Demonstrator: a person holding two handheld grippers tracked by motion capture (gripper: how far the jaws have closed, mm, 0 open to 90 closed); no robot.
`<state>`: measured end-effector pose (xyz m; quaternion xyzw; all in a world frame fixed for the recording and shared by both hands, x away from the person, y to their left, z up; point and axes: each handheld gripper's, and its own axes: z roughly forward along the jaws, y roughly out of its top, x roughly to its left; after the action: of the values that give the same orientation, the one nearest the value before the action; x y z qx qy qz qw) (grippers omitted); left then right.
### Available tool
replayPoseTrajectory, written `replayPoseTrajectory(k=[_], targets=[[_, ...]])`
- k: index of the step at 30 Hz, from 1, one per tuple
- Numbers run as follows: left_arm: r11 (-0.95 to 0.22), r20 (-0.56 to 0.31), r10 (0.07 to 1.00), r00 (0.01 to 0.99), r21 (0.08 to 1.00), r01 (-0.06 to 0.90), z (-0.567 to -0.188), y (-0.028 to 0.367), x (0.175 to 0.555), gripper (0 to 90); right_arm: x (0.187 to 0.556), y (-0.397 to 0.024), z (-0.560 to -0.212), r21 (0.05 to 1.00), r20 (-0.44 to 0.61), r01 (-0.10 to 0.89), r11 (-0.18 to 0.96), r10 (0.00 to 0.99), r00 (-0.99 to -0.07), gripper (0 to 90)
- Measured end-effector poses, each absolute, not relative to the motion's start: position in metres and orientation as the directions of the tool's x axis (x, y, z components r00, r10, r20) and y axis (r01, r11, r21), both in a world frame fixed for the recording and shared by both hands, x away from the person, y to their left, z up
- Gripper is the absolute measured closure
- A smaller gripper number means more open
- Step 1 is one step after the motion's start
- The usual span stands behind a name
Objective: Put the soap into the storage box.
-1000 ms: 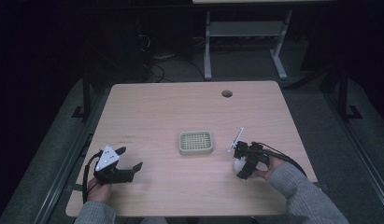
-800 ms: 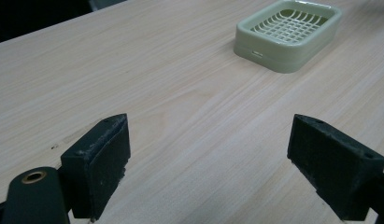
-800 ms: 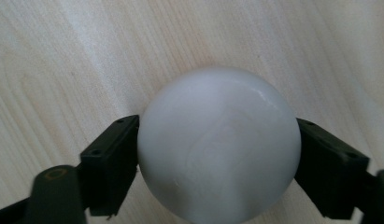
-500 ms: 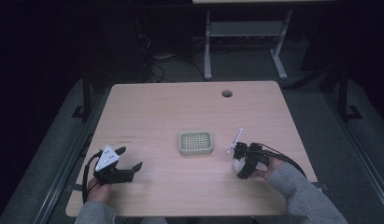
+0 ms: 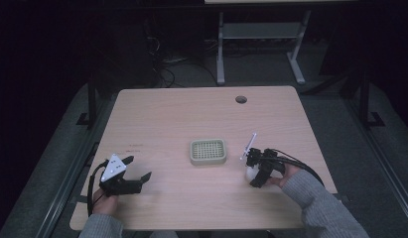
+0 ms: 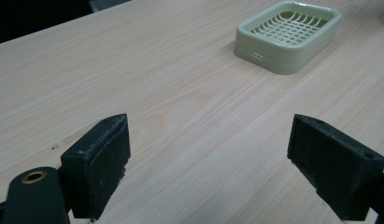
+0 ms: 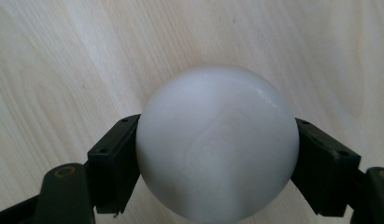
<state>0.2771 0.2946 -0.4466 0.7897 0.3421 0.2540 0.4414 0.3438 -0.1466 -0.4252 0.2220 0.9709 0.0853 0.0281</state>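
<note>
A white, smooth ball [image 7: 216, 140] sits between the jaws of my right gripper [image 7: 216, 161], which is shut on it close above the wooden table. In the high view that gripper [image 5: 252, 172] is at the right front of the table, with the ball [image 5: 249, 173] showing white at its tip. A pale green slotted dish [image 5: 208, 151] lies at the table's middle, left of the ball. My left gripper [image 5: 138, 167] rests at the front left, open, with nothing between its jaws [image 6: 208, 158]. The dish [image 6: 288, 35] lies ahead of it to the right.
The table top [image 5: 181, 114] has a round cable hole [image 5: 240, 99] near its far edge. A metal stand [image 5: 261, 34] rises behind the table. Dark floor surrounds the table on all sides.
</note>
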Motion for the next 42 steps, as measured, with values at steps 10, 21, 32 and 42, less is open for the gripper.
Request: replayPoseTrajectory(k=[10,21,32,42], targets=[[-0.366,0.089,0.769,0.633,0.873,0.322,-0.447,0.295,0.277,12.8,0.353,-0.135,-0.417,0.180,-0.006,0.416,0.891,0.424,-0.906,23.3],[-0.366,0.088,0.769,0.633,0.873,0.323,-0.447,0.295,0.277,12.8,0.367,-0.120,-0.407,0.183,-0.005,0.401,0.898,0.409,-0.913,23.3],[-0.363,0.086,0.770,0.633,0.875,0.322,-0.447,0.295,0.278,12.8,0.378,-0.108,-0.398,0.192,-0.003,0.386,0.902,0.394,-0.919,23.3],[-0.360,0.084,0.771,0.631,0.875,0.323,-0.447,0.295,0.278,12.8,0.386,-0.096,-0.390,0.194,-0.008,0.374,0.907,0.383,-0.924,23.3]])
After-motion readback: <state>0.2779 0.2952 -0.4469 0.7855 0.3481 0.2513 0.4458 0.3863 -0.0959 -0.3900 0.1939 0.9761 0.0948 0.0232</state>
